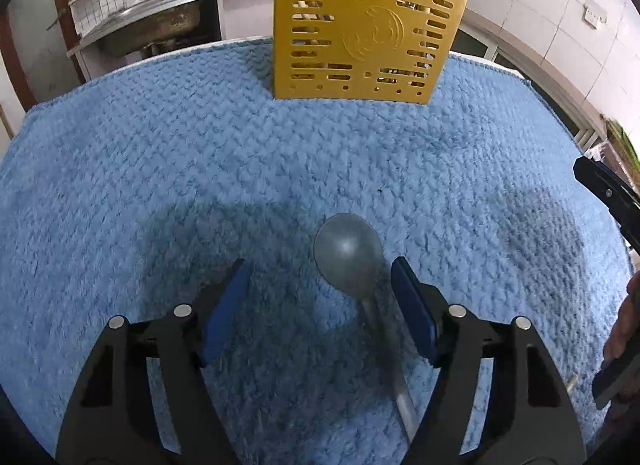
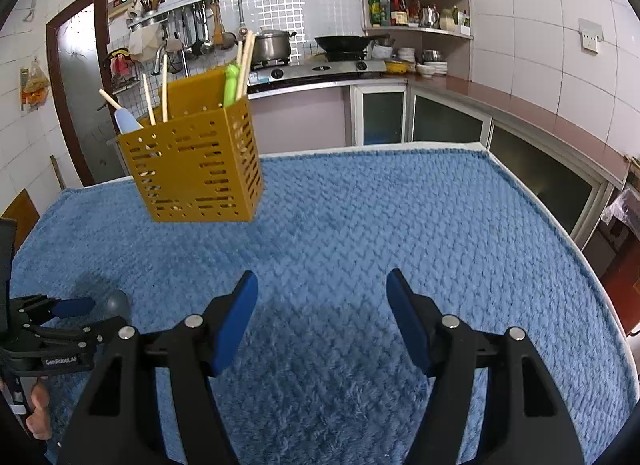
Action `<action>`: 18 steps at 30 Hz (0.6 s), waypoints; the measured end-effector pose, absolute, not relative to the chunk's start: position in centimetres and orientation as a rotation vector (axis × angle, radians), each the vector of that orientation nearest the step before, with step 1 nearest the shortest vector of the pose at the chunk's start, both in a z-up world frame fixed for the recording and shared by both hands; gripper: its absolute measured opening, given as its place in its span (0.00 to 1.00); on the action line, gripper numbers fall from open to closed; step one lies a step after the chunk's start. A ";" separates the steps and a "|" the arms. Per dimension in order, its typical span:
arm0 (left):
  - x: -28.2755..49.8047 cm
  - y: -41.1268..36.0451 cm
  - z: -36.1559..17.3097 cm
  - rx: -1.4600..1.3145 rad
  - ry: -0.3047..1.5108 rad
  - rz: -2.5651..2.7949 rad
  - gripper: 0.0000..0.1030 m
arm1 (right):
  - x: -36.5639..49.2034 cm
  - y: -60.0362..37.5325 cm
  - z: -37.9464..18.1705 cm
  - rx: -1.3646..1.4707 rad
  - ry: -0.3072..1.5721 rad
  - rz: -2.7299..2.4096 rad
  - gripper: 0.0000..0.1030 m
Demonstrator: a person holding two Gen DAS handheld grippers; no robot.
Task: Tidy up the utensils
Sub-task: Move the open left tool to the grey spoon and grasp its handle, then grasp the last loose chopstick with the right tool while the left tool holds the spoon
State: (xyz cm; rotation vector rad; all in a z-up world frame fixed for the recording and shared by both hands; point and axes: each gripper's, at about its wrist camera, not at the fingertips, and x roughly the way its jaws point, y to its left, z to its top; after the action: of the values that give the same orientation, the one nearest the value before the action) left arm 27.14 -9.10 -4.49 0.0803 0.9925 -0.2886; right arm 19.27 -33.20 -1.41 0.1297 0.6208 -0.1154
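Observation:
A grey spoon (image 1: 349,253) lies on the blue towel (image 1: 160,169), bowl pointing away, handle running back toward the right finger. My left gripper (image 1: 320,273) is open, its fingers on either side of the spoon, just above the towel. The yellow slotted utensil holder (image 1: 360,29) stands at the far edge; in the right wrist view the holder (image 2: 196,169) holds chopsticks, a green utensil and a pale blue one. My right gripper (image 2: 322,285) is open and empty over the towel (image 2: 400,225). The left gripper (image 2: 72,307) and the spoon's bowl (image 2: 118,303) show at the left of that view.
Behind the table are a sink (image 1: 160,25), a stove with a pot (image 2: 272,45) and wok (image 2: 340,43), and a counter with cabinets (image 2: 520,133) on the right. The right gripper's edge (image 1: 608,193) shows at the right of the left wrist view.

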 end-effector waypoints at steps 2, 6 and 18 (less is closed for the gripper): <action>27.4 -9.6 -4.7 0.104 0.988 -0.280 0.68 | 19.3 -33.3 -1.8 0.132 0.630 -0.117 0.64; 27.8 -10.3 -4.8 0.144 0.977 -0.258 0.54 | 19.5 -33.3 -2.4 0.139 0.649 -0.112 0.64; 27.9 -9.0 -4.1 0.104 0.983 -0.291 0.30 | 19.4 -33.0 -2.9 0.133 0.681 -0.098 0.64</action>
State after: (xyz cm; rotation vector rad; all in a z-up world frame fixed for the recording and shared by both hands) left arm 27.86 -8.98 -4.13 0.1037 0.9828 -0.2906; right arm 19.44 -32.97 -2.88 0.1326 0.6806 -0.0984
